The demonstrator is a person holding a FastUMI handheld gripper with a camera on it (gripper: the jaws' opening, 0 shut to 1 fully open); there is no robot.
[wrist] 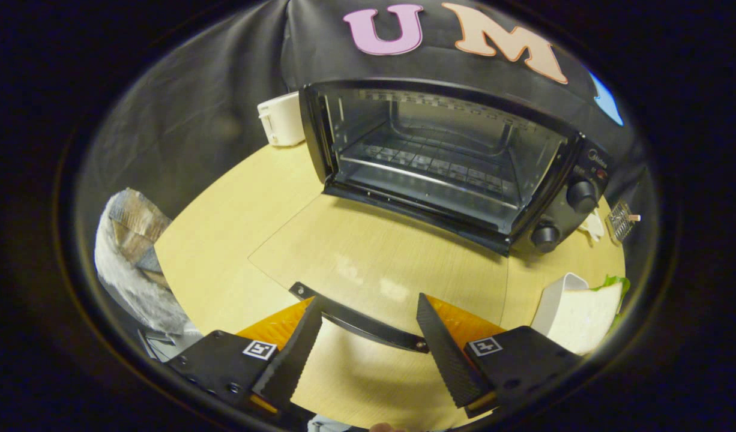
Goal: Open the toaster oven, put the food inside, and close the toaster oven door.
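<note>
The gripper [368, 324] has its fingers spread wide, pinching nothing. The handle [359, 321] of the toaster oven's door [374, 258] runs across the gap between the fingertips; whether either tip touches it I cannot tell. The glass door lies folded down flat just ahead of the fingers, with the wooden table [224, 234] showing through it.

Beyond the door the toaster oven [446, 156] stands open, black, with a wire rack [428, 162] across its bare inside and two knobs [565, 216] on its right side. Its mouth is wide and unblocked.

To the right of the right finger, near the table's edge, a sandwich [587, 315] sits in a white dish [554, 297]. Left of the oven's back stands a white box [281, 120].
</note>
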